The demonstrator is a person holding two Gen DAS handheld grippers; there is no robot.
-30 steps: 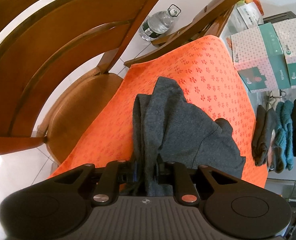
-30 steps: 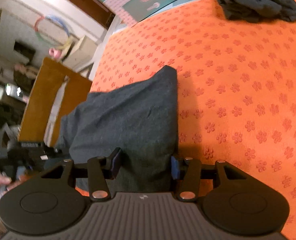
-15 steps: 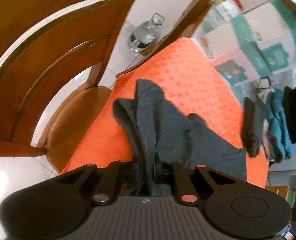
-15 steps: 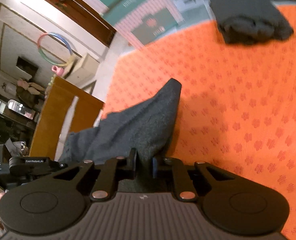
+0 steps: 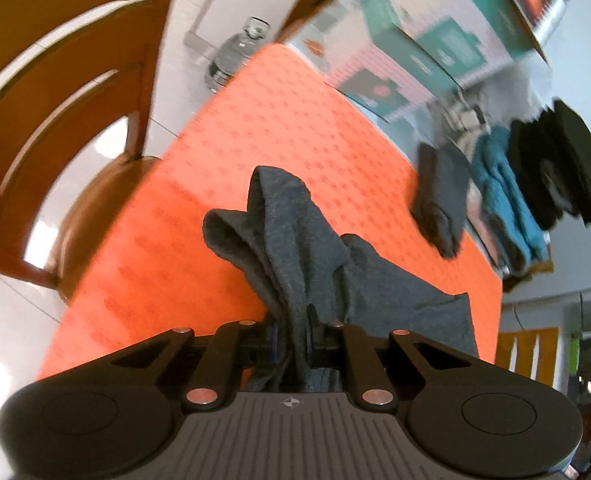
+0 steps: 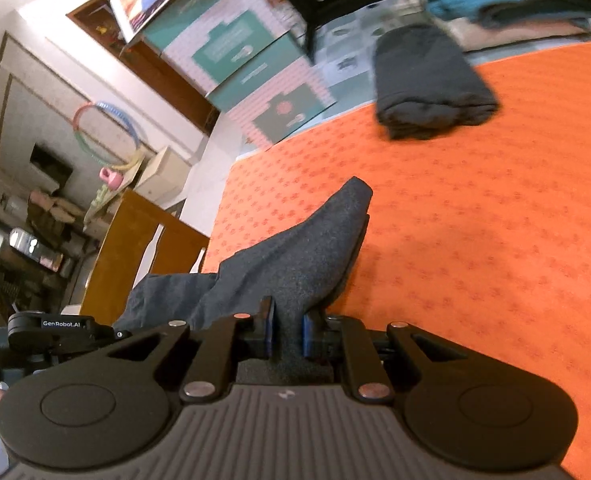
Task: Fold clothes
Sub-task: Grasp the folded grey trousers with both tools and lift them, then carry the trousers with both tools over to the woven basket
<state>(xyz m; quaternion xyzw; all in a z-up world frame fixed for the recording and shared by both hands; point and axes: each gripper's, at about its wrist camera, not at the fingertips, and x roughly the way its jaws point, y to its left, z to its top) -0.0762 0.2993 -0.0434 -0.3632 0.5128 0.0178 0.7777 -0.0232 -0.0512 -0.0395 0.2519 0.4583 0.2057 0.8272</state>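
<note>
Both grippers pinch the grey garment [image 5: 315, 264]: left gripper [image 5: 293, 340] and right gripper [image 6: 287, 330] each clamp an edge, with the cloth draping forward from them onto the orange counter [image 6: 475, 240].

Left wrist view is taken from just behind the left gripper [image 5: 293, 338], faced forward and down across the orange cloth [image 5: 295, 128], very near it. Right wrist view is set likewise behind the right gripper [image 6: 287, 330]. Shared by both: the gray garment [image 5: 307, 248] [image 6: 295, 252] pinched ahead, the cloth, the folded dark piece [image 5: 439, 196] [image 6: 427, 84] far ahead.
</note>
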